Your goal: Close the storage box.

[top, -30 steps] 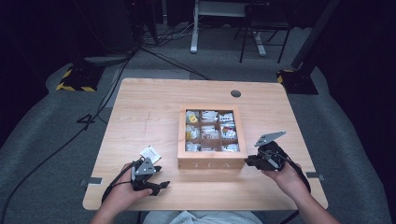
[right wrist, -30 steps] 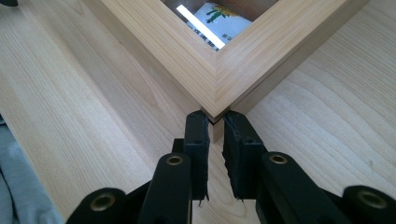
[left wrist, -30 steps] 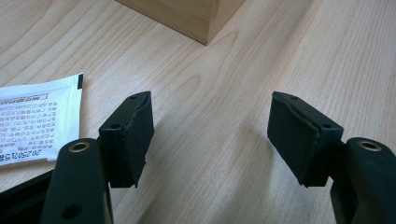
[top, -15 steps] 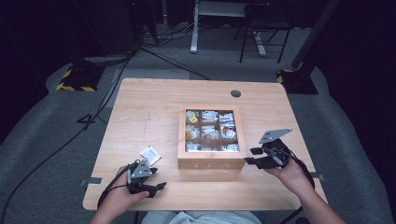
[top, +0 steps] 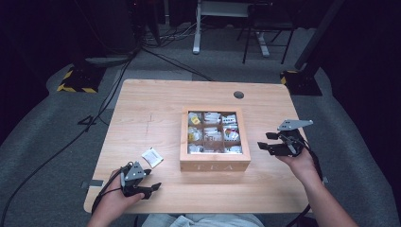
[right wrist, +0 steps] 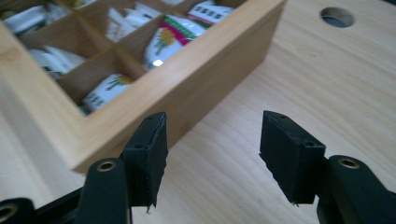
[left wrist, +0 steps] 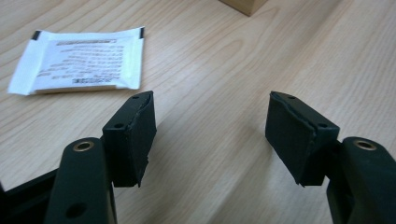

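A wooden tea box (top: 215, 163) with sachets in its compartments stands mid-table; its right wall (right wrist: 196, 88) fills the upper left of the right gripper view. My right gripper (top: 265, 140) hovers just right of the box. Its jaws have just been opening and now stand open, with nothing between them (right wrist: 212, 158). A white tea sachet (top: 152, 157) lies flat on the table left of the box, also seen in the left gripper view (left wrist: 81, 60). My left gripper (top: 150, 183) rests low near the front edge, a little below the sachet, open and empty (left wrist: 210, 140).
The wooden table (top: 151, 109) has a round cable hole (top: 239, 94) at the back right, seen too in the right gripper view (right wrist: 337, 17). Cables trail from both grippers off the front edge. Dark floor, a stand and chair legs lie beyond.
My right gripper has pulled away from the box's right wall toward the right, and its jaws have spread apart. The left hand has stayed put near the front edge.
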`<state>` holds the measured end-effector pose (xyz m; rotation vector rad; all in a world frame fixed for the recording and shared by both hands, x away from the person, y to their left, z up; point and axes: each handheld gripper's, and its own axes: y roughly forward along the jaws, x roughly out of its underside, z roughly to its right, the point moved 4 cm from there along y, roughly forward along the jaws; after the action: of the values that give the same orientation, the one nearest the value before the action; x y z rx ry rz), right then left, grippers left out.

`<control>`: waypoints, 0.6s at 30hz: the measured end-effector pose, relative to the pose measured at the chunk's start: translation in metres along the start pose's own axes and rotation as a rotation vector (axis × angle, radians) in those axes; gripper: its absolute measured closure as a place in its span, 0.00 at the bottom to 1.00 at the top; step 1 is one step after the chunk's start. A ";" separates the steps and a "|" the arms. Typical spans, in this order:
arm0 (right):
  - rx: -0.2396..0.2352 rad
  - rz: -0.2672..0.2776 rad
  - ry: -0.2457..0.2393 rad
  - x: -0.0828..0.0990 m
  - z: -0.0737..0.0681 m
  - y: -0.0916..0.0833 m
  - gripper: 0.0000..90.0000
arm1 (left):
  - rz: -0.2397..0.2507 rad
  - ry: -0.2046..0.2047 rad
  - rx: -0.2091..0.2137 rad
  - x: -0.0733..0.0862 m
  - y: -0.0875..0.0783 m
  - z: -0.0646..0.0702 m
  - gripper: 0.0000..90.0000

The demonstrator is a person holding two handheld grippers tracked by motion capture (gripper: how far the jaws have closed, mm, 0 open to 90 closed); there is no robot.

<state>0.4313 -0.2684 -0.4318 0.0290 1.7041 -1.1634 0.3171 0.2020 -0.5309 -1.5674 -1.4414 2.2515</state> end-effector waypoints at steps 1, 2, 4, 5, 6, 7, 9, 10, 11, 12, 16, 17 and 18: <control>0.023 0.008 0.003 0.002 0.004 0.001 0.46 | -0.002 -0.001 -0.010 0.001 -0.001 -0.001 0.38; 0.047 0.011 -0.002 0.004 0.007 0.002 0.46 | 0.000 0.000 -0.013 0.001 -0.001 -0.003 0.38; 0.061 0.020 -0.010 0.006 0.009 0.003 0.46 | -0.001 -0.007 -0.019 0.002 -0.003 -0.004 0.38; 0.072 0.037 -0.003 0.011 0.014 0.006 0.46 | 0.000 -0.010 -0.021 0.002 -0.003 -0.005 0.38; 0.072 0.037 -0.003 0.011 0.014 0.006 0.46 | 0.001 -0.009 -0.022 0.003 -0.003 -0.006 0.38; 0.079 0.042 0.001 0.013 0.017 0.008 0.46 | 0.000 -0.009 -0.022 0.003 -0.003 -0.006 0.38; 0.075 0.074 0.017 0.018 0.023 0.011 0.47 | -0.001 -0.009 -0.023 0.003 -0.003 -0.006 0.38; 0.075 0.088 0.028 0.021 0.028 0.014 0.47 | -0.001 -0.008 -0.024 0.003 -0.003 -0.006 0.38; 0.077 0.085 0.040 0.024 0.031 0.017 0.47 | -0.001 -0.007 -0.024 0.003 -0.003 -0.006 0.38; 0.079 0.083 0.049 0.026 0.034 0.019 0.47 | -0.001 -0.008 -0.023 0.003 -0.003 -0.006 0.38; 0.075 0.067 0.095 0.039 0.044 0.031 0.47 | 0.001 -0.017 -0.018 0.003 -0.004 -0.006 0.38; 0.074 0.066 0.101 0.041 0.046 0.032 0.47 | 0.002 -0.018 -0.017 0.003 -0.004 -0.006 0.38; 0.074 0.053 0.121 0.046 0.048 0.037 0.46 | 0.002 -0.018 -0.017 0.003 -0.004 -0.006 0.38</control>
<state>0.4630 -0.3044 -0.4912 0.1922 1.7547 -1.2053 0.3190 0.2096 -0.5308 -1.5579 -1.4674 2.2662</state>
